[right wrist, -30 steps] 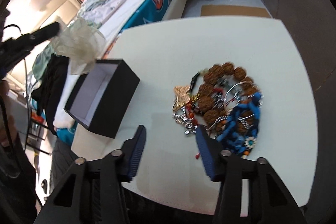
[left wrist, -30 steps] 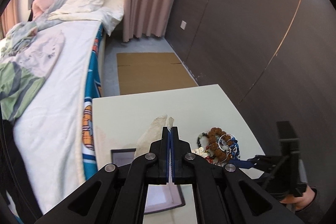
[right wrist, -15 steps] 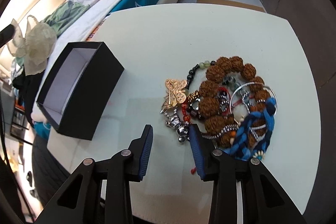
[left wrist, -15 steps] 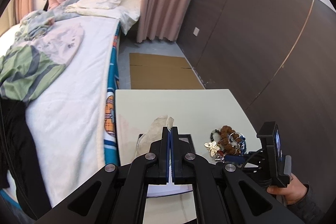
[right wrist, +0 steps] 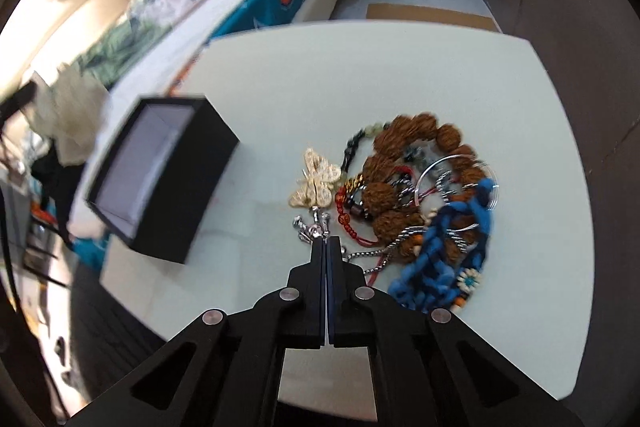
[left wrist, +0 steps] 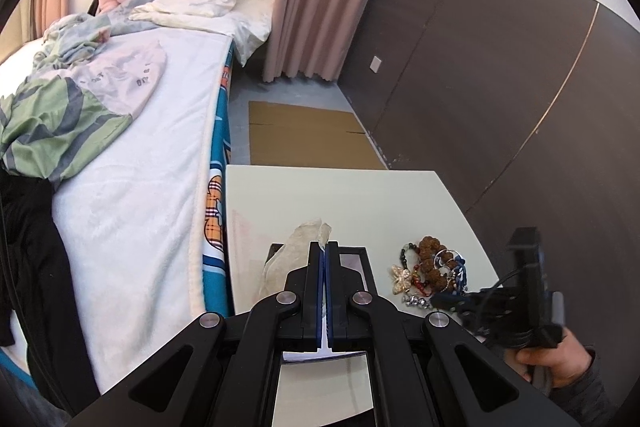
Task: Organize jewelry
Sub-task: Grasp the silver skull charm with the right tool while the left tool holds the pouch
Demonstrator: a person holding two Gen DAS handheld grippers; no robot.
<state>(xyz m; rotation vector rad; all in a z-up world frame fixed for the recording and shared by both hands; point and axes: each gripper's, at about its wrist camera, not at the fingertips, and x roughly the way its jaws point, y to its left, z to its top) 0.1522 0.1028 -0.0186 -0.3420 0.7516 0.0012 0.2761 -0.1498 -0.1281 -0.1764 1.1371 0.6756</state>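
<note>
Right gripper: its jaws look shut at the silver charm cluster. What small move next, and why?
Probably a short lift. The right gripper has just closed, seemingly on the silver charm piece at the edge of the jewelry pile; whether it really holds is unclear. Raising it would test the grip and tease it free before carrying it to the open black box.

Blk box point(right wrist: 168, 183) – gold butterfly point(right wrist: 316, 179), blue braid point(right wrist: 452, 239)

bare table point(right wrist: 400, 67) beyond the jewelry pile point(right wrist: 420, 195), narrow clear strip between pile and black box point(right wrist: 168, 179)
</note>
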